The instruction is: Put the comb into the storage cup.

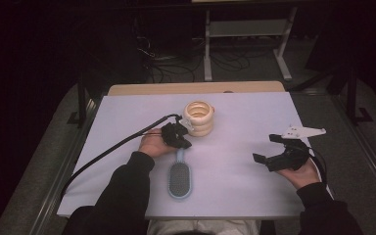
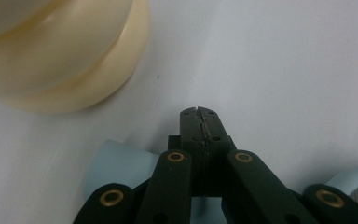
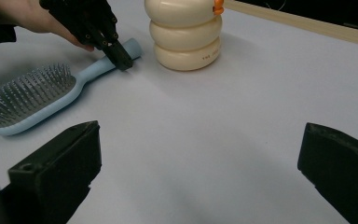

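Brush (image 1: 179, 178): right gripper view shows left gripper (image 3: 121, 58) closed, empty, at its handle; stacked rings (image 1: 199, 118) close by. Right gripper (image 1: 267, 147) wide.

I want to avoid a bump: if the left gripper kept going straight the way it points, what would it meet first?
Probably the table sheet: the shut left gripper angles down past the hairbrush handle, with the cream ringed container off to one side.
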`<state>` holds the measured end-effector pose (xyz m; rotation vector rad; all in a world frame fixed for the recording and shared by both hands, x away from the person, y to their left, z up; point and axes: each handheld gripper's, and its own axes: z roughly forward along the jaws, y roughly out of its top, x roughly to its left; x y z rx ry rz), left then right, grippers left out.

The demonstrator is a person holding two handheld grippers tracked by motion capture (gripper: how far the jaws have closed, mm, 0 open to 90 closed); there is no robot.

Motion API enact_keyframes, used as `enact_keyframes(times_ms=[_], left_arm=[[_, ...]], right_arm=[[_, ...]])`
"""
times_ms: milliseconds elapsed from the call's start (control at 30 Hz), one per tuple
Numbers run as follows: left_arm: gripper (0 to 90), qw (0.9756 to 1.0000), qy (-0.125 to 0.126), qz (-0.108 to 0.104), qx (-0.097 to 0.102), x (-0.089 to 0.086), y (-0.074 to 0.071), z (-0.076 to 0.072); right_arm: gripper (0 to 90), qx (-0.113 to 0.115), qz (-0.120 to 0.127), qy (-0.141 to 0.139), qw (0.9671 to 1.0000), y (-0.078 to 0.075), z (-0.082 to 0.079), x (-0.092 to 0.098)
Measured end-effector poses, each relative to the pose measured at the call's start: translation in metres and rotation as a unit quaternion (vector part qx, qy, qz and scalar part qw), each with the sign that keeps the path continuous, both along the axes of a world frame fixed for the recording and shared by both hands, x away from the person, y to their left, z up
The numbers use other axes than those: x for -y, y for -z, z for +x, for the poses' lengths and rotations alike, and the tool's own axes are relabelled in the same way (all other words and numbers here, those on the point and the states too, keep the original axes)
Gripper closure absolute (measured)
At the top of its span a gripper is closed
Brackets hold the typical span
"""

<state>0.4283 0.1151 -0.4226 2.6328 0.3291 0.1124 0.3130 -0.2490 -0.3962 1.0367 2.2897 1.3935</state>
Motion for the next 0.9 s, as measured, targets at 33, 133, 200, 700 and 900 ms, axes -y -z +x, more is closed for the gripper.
enact_keyframes(times_ms=[33,133,200,700,900], left_arm=[[90.0,1.0,-0.001,-0.003,0.002,-0.001,0.0,-0.001],[90.0,0.9999,-0.008,-0.014,0.0,-0.008,0.0,-0.001],[90.0,0.9998,-0.013,-0.014,0.001,-0.014,0.001,-0.002],[90.0,0.9994,-0.026,-0.014,0.017,-0.051,-0.01,-0.018],[90.0,0.9993,-0.031,-0.011,0.016,-0.062,-0.011,-0.024]], right_arm=[[0.0,-0.002,-0.001,-0.001,1.0,0.0,0.0,0.0],[0.0,-0.001,-0.002,-0.001,1.0,0.0,0.0,-0.001],[0.0,0.0,-0.002,-0.001,1.0,0.0,-0.001,0.0],[0.0,-0.002,-0.007,0.001,1.0,0.001,-0.001,-0.001],[0.0,-0.003,-0.008,0.001,1.0,0.001,-0.001,-0.001]])
